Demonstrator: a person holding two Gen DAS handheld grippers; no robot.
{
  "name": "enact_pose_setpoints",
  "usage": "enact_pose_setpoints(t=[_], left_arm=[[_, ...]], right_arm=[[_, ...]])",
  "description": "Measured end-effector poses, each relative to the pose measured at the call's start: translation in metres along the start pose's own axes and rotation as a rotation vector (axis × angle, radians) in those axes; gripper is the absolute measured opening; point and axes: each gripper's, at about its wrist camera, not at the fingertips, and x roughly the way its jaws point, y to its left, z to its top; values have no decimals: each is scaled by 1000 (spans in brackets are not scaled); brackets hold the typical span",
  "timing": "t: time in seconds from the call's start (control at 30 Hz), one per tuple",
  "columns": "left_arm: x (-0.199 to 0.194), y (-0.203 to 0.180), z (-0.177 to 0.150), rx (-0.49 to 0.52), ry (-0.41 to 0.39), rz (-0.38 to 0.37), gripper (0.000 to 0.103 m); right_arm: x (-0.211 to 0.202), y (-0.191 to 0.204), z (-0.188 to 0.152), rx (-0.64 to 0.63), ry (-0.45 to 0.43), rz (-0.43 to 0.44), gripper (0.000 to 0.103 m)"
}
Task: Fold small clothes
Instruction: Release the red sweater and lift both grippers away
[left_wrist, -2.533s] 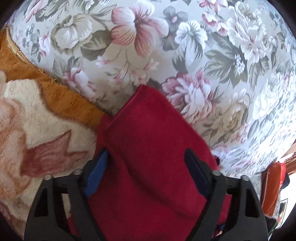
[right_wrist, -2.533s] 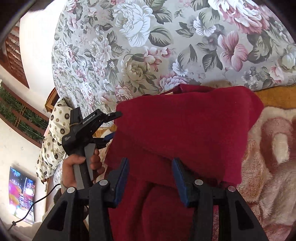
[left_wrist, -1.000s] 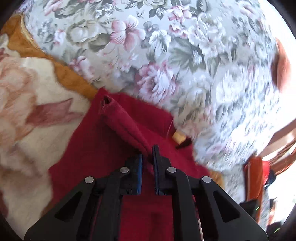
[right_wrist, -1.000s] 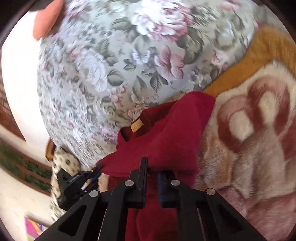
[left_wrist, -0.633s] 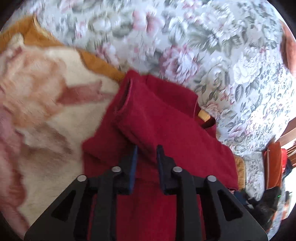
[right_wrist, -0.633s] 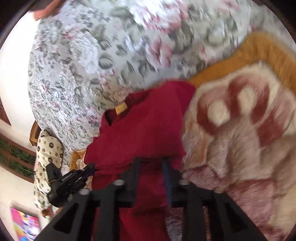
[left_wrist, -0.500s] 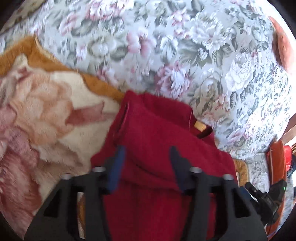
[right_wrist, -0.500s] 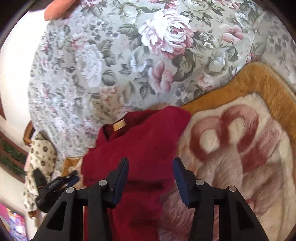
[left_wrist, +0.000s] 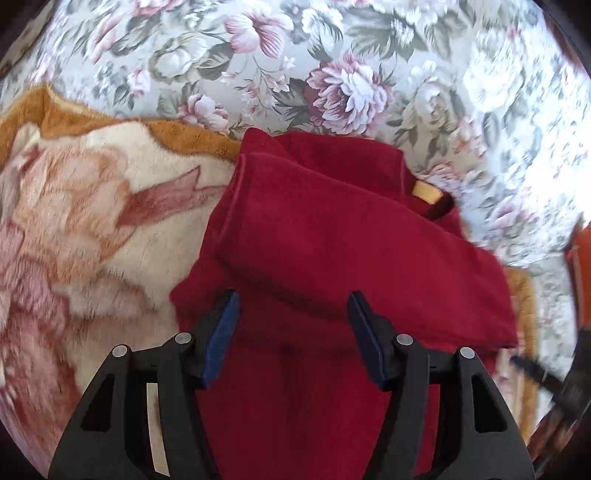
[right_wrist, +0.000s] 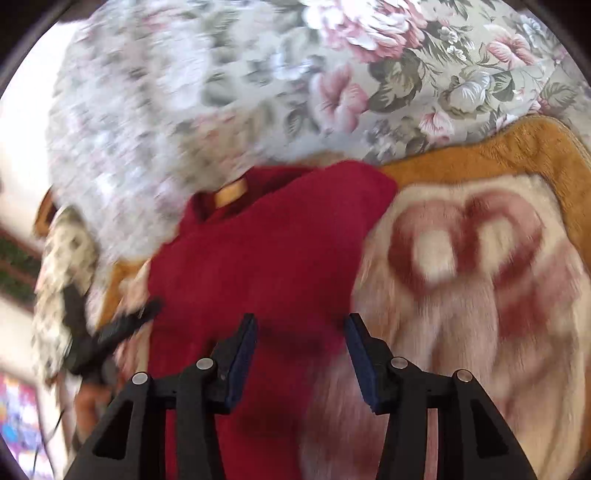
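Observation:
A dark red garment (left_wrist: 332, 251) lies across a plush blanket and a floral sheet, its sleeve folded over the body and a yellow neck label (left_wrist: 424, 192) showing. My left gripper (left_wrist: 291, 314) hovers over the garment's lower part, open, with nothing pinched between its blue pads (left_wrist: 221, 332). In the right wrist view the same red garment (right_wrist: 266, 258) lies below my right gripper (right_wrist: 301, 332), which is open over the garment's right edge. The left gripper (right_wrist: 110, 332) shows as a dark blur at the left there.
The cream and pink plush blanket (left_wrist: 74, 240) with an orange border (right_wrist: 517, 147) lies under the garment. A floral sheet (left_wrist: 332, 55) covers the far side. A spotted cushion (right_wrist: 62, 258) sits at the left edge, an orange-red object (left_wrist: 581, 266) at the right.
One second ago both grippers were shut on folds of the red garment. Both have opened and let go, and the folded cloth now lies flat on the garment.

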Motion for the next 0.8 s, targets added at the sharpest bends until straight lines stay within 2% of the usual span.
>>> enact_pose_setpoints(t=[0.17,0.23,0.3,0.33,0.37,0.4,0.43,0.47,0.53,0.7,0.8], left_arm=[[-20,11,-30,-9,30,-10,60],[-24,15,-46,2,45,7,61],[-27,17,-56,-8,59,10,61],[-29,21,-62,-21,66,3,60],[-31,23,-67,-29,66,-4,61],[-35,24,-73,-32,62,-9,61],[-39,25,-77,-31,59,-9,60],[-42,26,-81,-26,58,-5,60],[-46,27,-86,-18,58,-7,60],[-56,27,-99,-4,52,-9,61],[-58,26,-107,16,55,3,60]], right_arm=[[-35,-4,-72,-16,67,102,49],[-30,-8,-87,-4,79,134,50],[-18,-9,-93,14,85,109,50],[-12,-11,-91,37,82,128,50],[-5,-13,-92,64,81,183,48],[-1,-14,-92,76,86,224,31],[2,-11,-94,69,92,224,17],[-1,-4,-97,28,80,172,7],[-17,6,-106,-20,48,112,7],[-56,13,-137,-42,13,36,6],[-46,-3,-150,16,41,19,6]])
